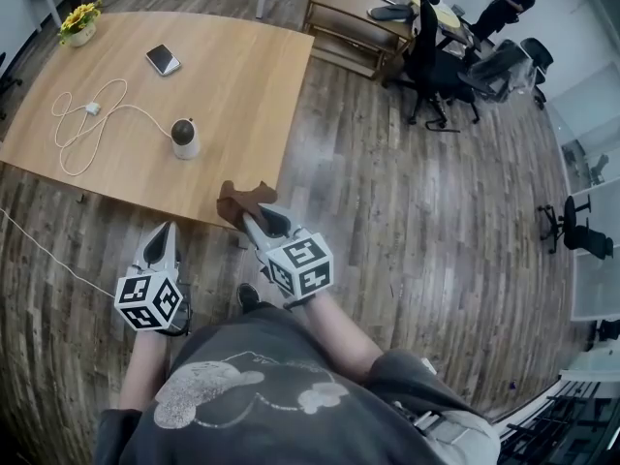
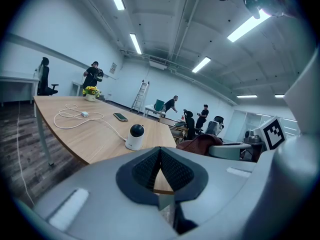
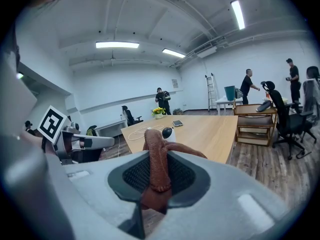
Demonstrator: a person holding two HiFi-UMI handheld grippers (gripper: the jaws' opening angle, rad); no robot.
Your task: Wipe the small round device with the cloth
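The small round device (image 1: 184, 138), white with a dark domed top, stands on the wooden table (image 1: 232, 95) near its front edge; it also shows as the device (image 2: 135, 136) and the device (image 3: 168, 133). My right gripper (image 1: 254, 219) is shut on a brown cloth (image 1: 244, 201) just at the table's front edge, right of the device. In the right gripper view the cloth (image 3: 157, 166) is pinched between the jaws. My left gripper (image 1: 161, 245) hangs below the table edge, shut and empty, its jaws (image 2: 160, 171) closed together.
A white cable (image 1: 82, 124) with a plug loops across the table's left. A phone (image 1: 163, 60) lies further back and a yellow flower pot (image 1: 77, 24) sits at the far corner. Office chairs (image 1: 441, 66), a wooden cart (image 1: 358, 22) and people stand beyond on the wood floor.
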